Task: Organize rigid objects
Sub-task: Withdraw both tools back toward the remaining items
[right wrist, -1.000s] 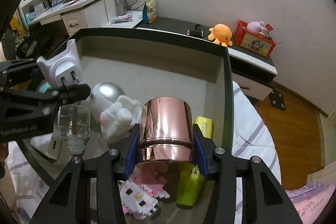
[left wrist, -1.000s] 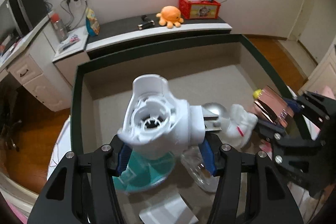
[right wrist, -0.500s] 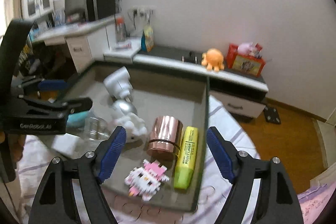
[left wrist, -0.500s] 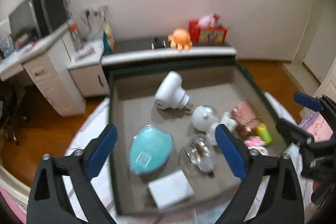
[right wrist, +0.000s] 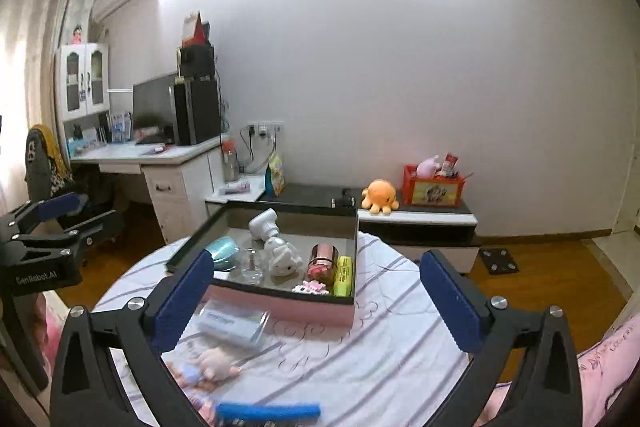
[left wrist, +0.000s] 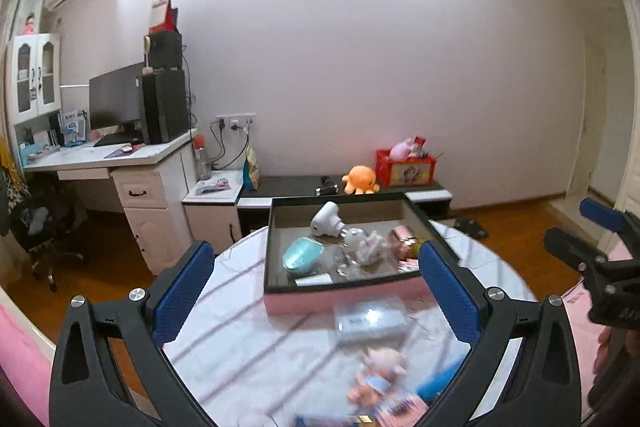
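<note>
Both the left gripper (left wrist: 316, 287) and right gripper (right wrist: 316, 291), just opened, gape empty. The clear rigid plastic case (right wrist: 234, 323) on the desk (right wrist: 360, 355) looks light and slippery; grip its long sides.

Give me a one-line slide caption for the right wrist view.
Right gripper, jaws wide open and empty, faces the box holding a copper cup and yellow highlighter.

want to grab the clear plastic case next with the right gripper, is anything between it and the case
Nothing visible stands in the way. The right gripper is open and empty, and the clear plastic case lies on the striped tablecloth just ahead of its left finger. The box sits behind the case, the small doll nearer.
</note>
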